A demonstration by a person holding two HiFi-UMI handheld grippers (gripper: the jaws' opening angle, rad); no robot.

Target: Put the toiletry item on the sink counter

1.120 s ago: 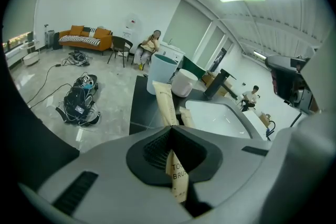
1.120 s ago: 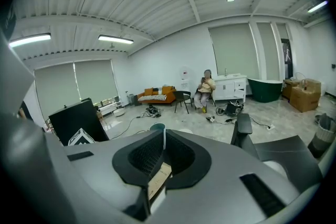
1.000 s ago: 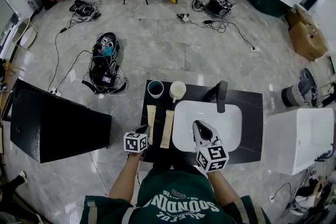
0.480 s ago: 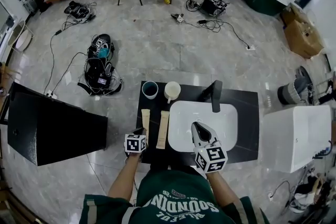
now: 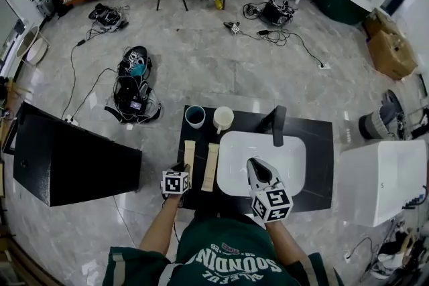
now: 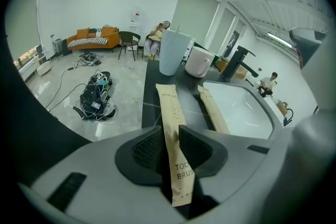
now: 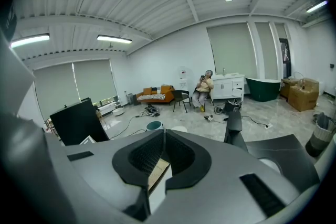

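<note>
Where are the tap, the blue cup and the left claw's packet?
tap (image 5: 279, 122): head view, black spout.
blue cup (image 5: 195, 116): head view, open top.
packet (image 6: 170, 113): left gripper view, its middle stretch.

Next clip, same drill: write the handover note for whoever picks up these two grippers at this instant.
The left gripper is shut on the near end of the toothbrush packet. The packet's far end stretches over the black counter toward the teal cup.
The right gripper is shut and empty, above the white basin.
The second packet lies flat on the counter, between the held one and the basin.
Done: the held packet is at the counter and seems to lie on it.
Left: open the left jaws and draw back.
</note>
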